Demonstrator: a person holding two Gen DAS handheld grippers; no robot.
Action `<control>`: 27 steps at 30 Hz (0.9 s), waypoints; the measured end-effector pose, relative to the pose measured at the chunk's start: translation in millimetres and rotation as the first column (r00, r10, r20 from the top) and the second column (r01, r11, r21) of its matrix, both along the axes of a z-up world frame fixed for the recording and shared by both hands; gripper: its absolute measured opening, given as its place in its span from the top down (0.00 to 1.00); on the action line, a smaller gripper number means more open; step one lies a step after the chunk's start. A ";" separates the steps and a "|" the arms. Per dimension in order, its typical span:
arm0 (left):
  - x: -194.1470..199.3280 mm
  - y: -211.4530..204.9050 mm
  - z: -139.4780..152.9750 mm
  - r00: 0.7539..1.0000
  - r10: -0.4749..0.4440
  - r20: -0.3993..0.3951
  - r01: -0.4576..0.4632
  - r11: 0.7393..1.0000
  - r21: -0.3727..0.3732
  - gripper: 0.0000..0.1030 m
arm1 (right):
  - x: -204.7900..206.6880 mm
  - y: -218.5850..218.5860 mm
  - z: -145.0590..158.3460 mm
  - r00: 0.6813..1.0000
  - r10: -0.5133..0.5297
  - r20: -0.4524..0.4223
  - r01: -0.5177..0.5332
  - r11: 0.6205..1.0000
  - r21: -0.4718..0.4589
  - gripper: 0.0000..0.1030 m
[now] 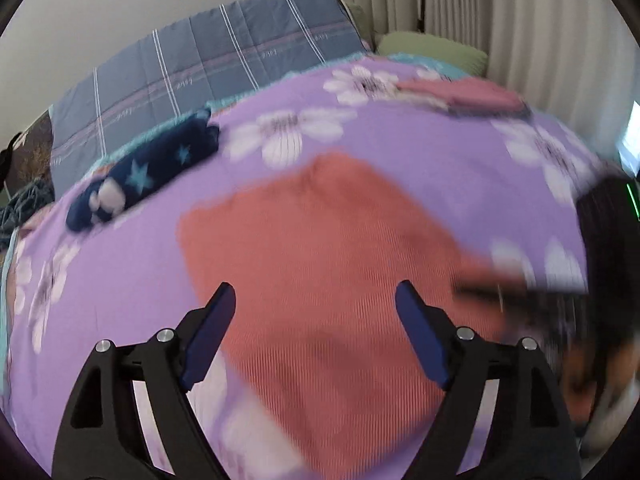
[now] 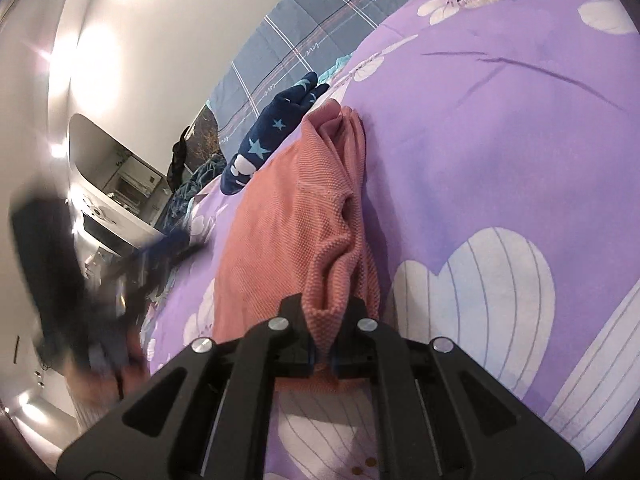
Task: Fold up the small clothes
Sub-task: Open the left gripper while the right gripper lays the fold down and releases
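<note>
The pink knit garment (image 1: 320, 260) lies on the purple flowered bedspread (image 1: 420, 168) of the bed. In the right wrist view its long axis runs from the camera up toward the far wall, with one long edge bunched into a raised fold (image 2: 344, 220). The near end of that fold goes between the fingers of the right gripper (image 2: 322, 354), whose jaws are closed on it — pink cloth fills the narrow gap between the blue pads.

The left gripper (image 1: 316, 308) hangs above the broad flat part of the garment with its jaws spread wide and nothing between them; the cloth shows below, and it is not clear that either pad touches it.

The left wrist view is smeared by motion, so the garment's edges and the floral print are soft. At its right edge a dark blurred mass covers the near right corner of the garment, and it cannot be made out. In the right wrist view the left gripper is likewise only a dark streak (image 2: 60, 272) at the left. The garment's nearest end is hidden under the right gripper's body.

A navy sock with light stars (image 1: 140, 176) lies beyond the garment near the bedspread's edge, apart from it. A folded pink pile (image 1: 464, 94) sits at the far side — well away. A blue-grey checked quilt (image 1: 208, 68) lies behind, with a green pillow (image 1: 432, 50) by the curtains (image 1: 520, 32).
</note>
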State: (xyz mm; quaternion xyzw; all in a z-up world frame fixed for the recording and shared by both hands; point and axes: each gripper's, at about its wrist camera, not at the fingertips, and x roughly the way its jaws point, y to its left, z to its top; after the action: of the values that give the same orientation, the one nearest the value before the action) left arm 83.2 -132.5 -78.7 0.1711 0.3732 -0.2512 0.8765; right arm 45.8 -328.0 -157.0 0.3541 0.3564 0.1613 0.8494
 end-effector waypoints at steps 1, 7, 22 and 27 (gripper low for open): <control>-16.3 9.0 -9.4 1.000 -0.001 -0.016 0.001 1.000 0.004 0.20 | 0.3 -0.4 -0.3 1.000 0.001 -0.002 -0.001 1.000 0.006 0.95; -51.4 31.7 -51.8 0.996 0.044 -0.084 -0.041 0.999 0.032 0.20 | 3.6 -4.3 -1.7 1.000 0.004 -0.020 -0.003 0.998 0.057 0.95; -40.2 31.0 -50.0 0.992 0.124 -0.011 -0.123 0.992 0.029 0.20 | 11.2 -15.5 10.4 0.998 0.032 -0.057 -0.019 0.978 0.208 0.95; -38.6 24.0 -49.4 0.993 0.119 0.004 -0.119 0.992 0.034 0.20 | 12.2 -17.5 10.3 0.997 0.032 -0.067 -0.016 0.974 0.227 0.95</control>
State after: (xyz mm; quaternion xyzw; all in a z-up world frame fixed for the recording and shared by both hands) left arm 44.5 -108.5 -128.1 0.1638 0.3861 -0.1918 0.8873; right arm 58.0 -345.5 -146.7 0.4496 0.3694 0.1988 0.7886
